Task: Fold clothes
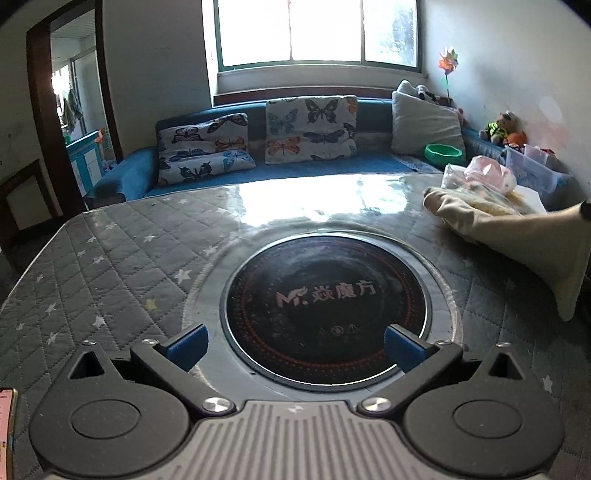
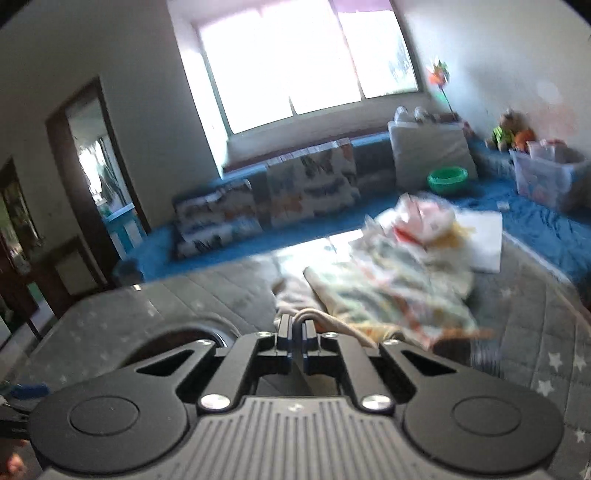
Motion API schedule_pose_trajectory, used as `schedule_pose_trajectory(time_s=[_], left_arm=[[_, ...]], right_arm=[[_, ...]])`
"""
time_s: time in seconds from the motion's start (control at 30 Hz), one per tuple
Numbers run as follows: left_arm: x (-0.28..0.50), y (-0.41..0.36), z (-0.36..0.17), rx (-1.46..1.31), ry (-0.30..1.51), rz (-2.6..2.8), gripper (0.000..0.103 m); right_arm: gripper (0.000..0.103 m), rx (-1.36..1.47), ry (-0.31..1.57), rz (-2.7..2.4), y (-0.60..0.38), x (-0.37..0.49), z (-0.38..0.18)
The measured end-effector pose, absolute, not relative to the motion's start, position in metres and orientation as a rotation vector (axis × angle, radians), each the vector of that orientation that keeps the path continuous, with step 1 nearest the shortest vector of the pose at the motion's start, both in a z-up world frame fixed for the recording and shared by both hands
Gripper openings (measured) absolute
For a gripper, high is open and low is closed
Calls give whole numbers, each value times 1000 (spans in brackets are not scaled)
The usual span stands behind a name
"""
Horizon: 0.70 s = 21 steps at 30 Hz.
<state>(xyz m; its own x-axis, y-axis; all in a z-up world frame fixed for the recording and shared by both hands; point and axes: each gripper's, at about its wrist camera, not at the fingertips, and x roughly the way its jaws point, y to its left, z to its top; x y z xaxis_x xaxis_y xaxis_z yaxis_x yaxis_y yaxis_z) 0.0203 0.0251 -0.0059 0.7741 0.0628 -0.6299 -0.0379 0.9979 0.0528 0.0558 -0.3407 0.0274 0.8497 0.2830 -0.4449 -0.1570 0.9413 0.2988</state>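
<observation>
We have the right claw (image 2: 295,334) pinched shut on a fold of the beige garment (image 2: 334,325), which lies at the right side of the bench (image 1: 122,240) under a patterned cloth (image 2: 391,288). It looks light, limp and prone to sagging, so an edge or corner grips best. Our left claw (image 1: 293,349) hangs wide and empty over the round cooktop (image 1: 325,302).

Both cameras sit low, just behind their own gripper, and look forward and a little down across the grey quilted bench with white stars (image 1: 110,258). The left view is right over the round black glass cooktop (image 1: 325,302). The right view is blurry. Both face the bright window (image 1: 317,33) and share the long blue sofa (image 1: 332,166) and green bowl (image 2: 447,178).
</observation>
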Motion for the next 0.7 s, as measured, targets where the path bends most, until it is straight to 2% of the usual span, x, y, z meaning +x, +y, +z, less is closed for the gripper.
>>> schedule_pose_trajectory(time_s=[0.1,0.27,0.3,0.4,0.5,0.57,0.6,0.63,0.7], left_arm=[[19,30,-5,29,682,66,103],[17,35,-1,3,684,72,103],[16,35,0,-1,680,70,103],[13,35,2,4,668,68,103],[13,36,2,7,670,70,103],[15,36,0,5,679,75,103],[16,35,-1,3,683,75,103],[16,35,-1,3,686,73,103],[16,33,-1,10,686,69,103]], right_arm=[[0,283,428,292,-340,46,48],[0,238,325,277,-332,36,95],[2,220,318,260,-330,36,101],[19,201,374,198,-335,50,99],[22,200,464,180,-341,63,77],[28,197,523,182,-340,67,57],[38,189,554,181,-337,68,46],[42,169,587,177,-332,66,33],[42,136,654,163,-323,67,7]])
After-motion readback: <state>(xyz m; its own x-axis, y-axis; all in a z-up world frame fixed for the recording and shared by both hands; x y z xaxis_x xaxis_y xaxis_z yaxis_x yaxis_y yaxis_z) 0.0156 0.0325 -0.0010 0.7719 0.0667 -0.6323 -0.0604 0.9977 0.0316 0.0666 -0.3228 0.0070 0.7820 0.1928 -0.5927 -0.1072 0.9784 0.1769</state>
